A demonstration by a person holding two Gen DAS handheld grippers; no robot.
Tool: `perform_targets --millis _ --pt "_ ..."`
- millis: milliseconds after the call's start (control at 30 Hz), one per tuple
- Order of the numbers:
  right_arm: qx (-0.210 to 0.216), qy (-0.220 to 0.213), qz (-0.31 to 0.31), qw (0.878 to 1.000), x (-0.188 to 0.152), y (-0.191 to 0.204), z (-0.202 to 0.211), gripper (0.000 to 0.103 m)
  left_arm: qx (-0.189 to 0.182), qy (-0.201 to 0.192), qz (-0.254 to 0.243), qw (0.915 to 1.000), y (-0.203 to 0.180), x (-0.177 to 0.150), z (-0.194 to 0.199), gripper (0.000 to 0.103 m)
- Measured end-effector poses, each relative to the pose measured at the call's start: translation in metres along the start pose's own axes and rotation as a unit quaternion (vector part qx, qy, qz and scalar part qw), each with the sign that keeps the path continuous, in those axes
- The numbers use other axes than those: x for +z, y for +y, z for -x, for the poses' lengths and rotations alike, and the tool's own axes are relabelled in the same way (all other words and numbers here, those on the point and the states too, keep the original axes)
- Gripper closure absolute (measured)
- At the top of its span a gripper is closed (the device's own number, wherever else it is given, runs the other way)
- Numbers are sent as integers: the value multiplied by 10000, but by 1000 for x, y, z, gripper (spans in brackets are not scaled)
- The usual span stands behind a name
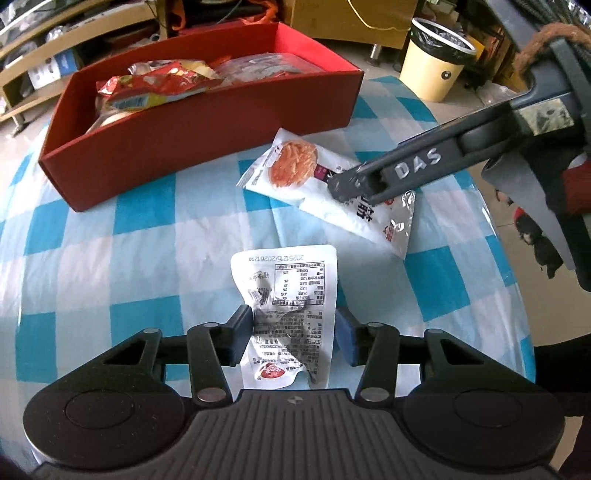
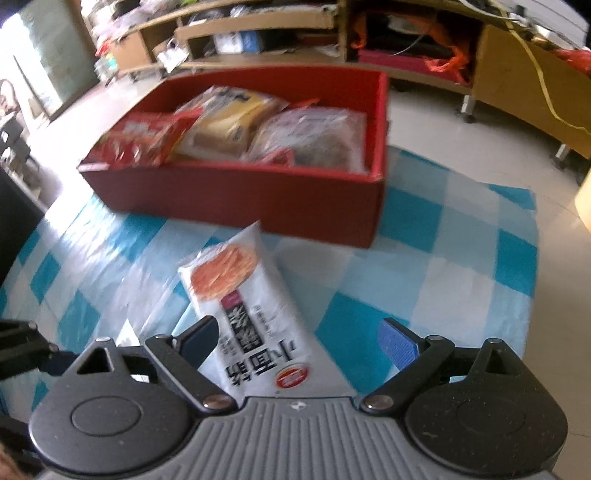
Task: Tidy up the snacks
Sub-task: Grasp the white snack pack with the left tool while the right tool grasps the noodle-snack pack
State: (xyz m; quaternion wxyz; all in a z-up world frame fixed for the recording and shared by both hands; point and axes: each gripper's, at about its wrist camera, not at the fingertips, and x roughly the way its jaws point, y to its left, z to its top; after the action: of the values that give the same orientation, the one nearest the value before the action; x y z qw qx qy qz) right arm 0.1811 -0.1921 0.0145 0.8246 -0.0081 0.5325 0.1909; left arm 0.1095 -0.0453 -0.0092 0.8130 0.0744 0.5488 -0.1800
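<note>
My left gripper is shut on a white snack packet, printed back side up and crumpled between the pads, above the checked cloth. A second white packet with an orange noodle picture lies flat on the cloth in front of the red box. My right gripper stands open over its near end, fingers on either side and not pressing on it. In the left wrist view the right gripper reaches in from the right onto that noodle packet. The red box holds several snack bags.
A blue and white checked cloth covers the table. A cream waste bin stands on the floor beyond the table's far right edge. Wooden shelves full of clutter line the wall behind the box.
</note>
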Motion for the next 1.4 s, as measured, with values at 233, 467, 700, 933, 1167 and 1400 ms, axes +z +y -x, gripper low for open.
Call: perform_targets --millis 233,467,700,933,1167,1400 --pt "-185 155 565 9981 -2 21 -21 5 69 124 -54 9999 -4 0 -10 13" --pt "-230 77 640 9977 -3 20 -25 0 516 226 -276 9980 -6 -4 -20 1" --pt "-224 -78 674 9974 -7 23 -19 17 574 143 -261 9979 -4 -9 -13 13" --pt "-195 -162 549 9982 -15 26 -1 48 544 74 -10 9985 4 -11 4 40" --pt "-162 -366 329 9987 -24 24 17 52 351 -8 280 9990 10 -4 13 41" --pt "82 -750 -27 9971 -24 17 45 52 229 -285 383 9986 10 4 29 41"
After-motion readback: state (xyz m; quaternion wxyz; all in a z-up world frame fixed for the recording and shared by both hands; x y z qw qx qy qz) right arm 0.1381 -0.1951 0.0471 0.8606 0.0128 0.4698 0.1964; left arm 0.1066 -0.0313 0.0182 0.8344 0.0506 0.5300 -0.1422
